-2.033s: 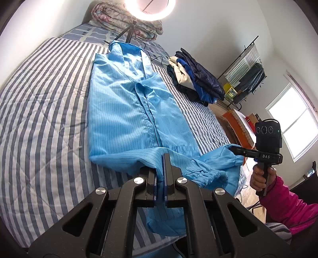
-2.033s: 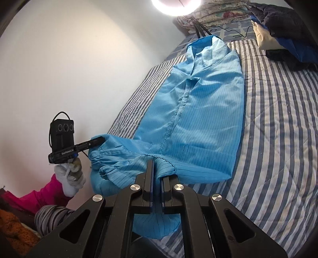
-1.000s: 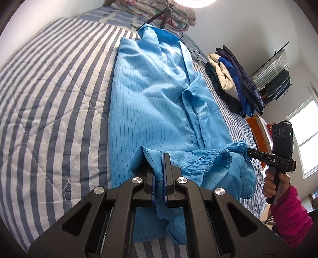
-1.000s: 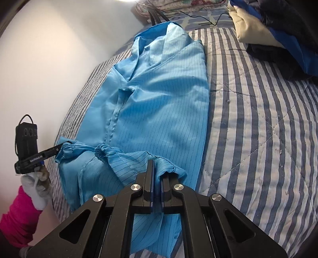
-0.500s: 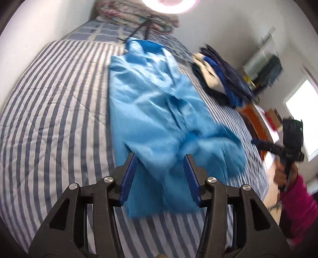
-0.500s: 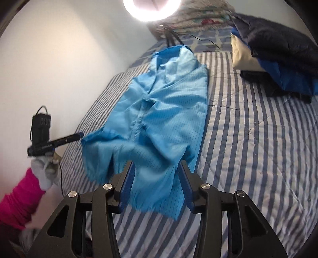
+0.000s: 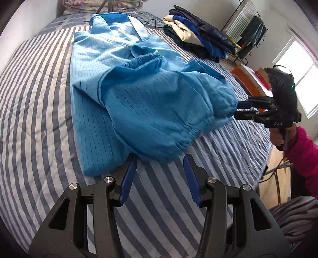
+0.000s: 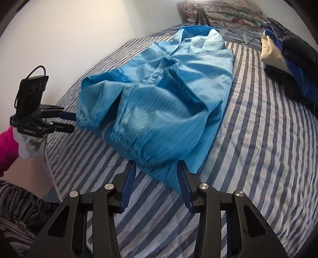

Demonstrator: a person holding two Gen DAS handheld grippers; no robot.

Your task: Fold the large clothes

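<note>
Blue garment point(image 7: 139, 95) lies lengthwise on the striped bed point(image 7: 35, 99), collar end toward the pillows point(image 8: 224, 10) and a tripod's legs point(image 8: 201, 17), lower part doubled back over the body so a puffed fold with gathered cuffs sits on top. Left gripper point(image 7: 160, 165) is released: fingers point(image 7: 127, 178) spread apart, nothing between them, tips just at the near edge of the folded cloth, bare stripes of the bed in the gap. Right gripper point(image 8: 156, 170) has its fingers point(image 8: 184, 184) apart too, jaws closing slightly, and no cloth pinched; the garment's near hem sits right at the fingertips and a corner of it runs under the right finger, contact not clear. In the left wrist view the right gripper point(image 7: 241, 109) shows side-on at the right edge of the fold, fingers apart, tips just beside a gathered cuff point(image 7: 226, 103), held by a hand point(image 7: 278, 137) with a pink sleeve point(image 7: 306, 156). In the right wrist view the left gripper point(image 8: 68, 122) shows at the left side of the fold, fingers apart, tips beside the other gathered cuff point(image 8: 87, 121), held by a hand in a white glove point(image 8: 26, 144). Stack of folded dark and cream clothes point(image 7: 198, 37) sits on the far right of the bed, well apart from the garment. Clothes rack point(image 7: 248, 29) and window point(image 7: 304, 79) beyond the bed.
</note>
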